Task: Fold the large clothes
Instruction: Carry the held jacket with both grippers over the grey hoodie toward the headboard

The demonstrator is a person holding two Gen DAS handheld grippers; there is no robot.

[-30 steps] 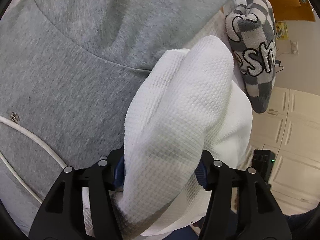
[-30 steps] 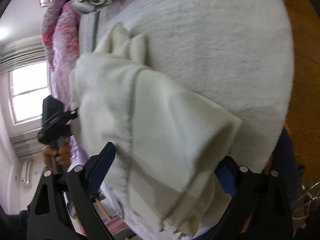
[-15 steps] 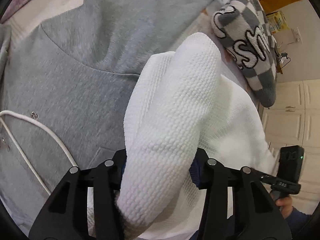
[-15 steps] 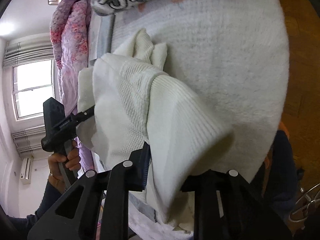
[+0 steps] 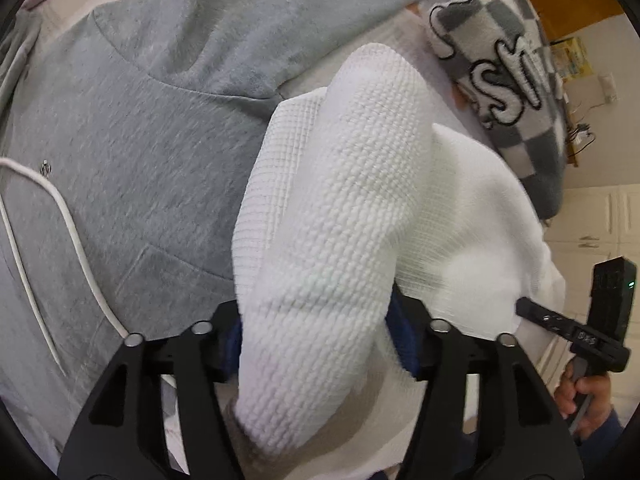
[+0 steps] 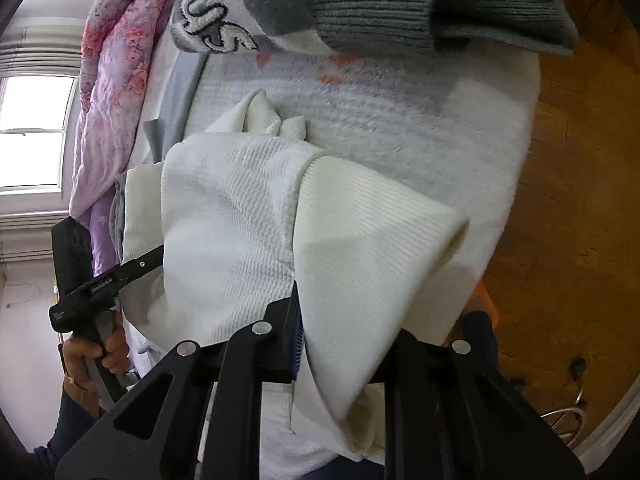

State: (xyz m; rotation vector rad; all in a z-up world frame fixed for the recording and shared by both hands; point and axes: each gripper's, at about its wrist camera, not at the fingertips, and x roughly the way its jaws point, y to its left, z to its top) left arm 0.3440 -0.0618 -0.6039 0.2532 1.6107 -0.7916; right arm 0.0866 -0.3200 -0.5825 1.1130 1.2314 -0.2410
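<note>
Your left gripper (image 5: 316, 344) was closed on a thick fold of the white waffle-knit garment (image 5: 340, 208), and its two black jaws pressed the cloth from both sides, with the blue pads almost hidden behind it. From this grip the fold rose away toward the far side and made a rounded hump. Your right gripper (image 6: 340, 344) also had hold of the same white garment (image 6: 240, 216), at the part with the ribbed cuff or hem (image 6: 372, 248); the jaws stood narrow with the fabric bunched between them, and one blue pad showed at the left side of the cloth. In the left wrist view, the garment lay partly over a grey hoodie (image 5: 132, 152), which was spread to the left with its white drawstring (image 5: 80, 248) curving across it. To the far right lay a grey and white checkered knit (image 5: 516, 76) with big outlined letters, touching the white garment at its far edge. In the right wrist view, the garment rested on a pale fluffy blanket (image 6: 420, 120), near its right edge, and a pink flowered quilt (image 6: 116, 92) was bunched at the far left beside the window (image 6: 32, 132). Your left hand (image 6: 92, 356) could be seen at the left, around the handle.
</note>
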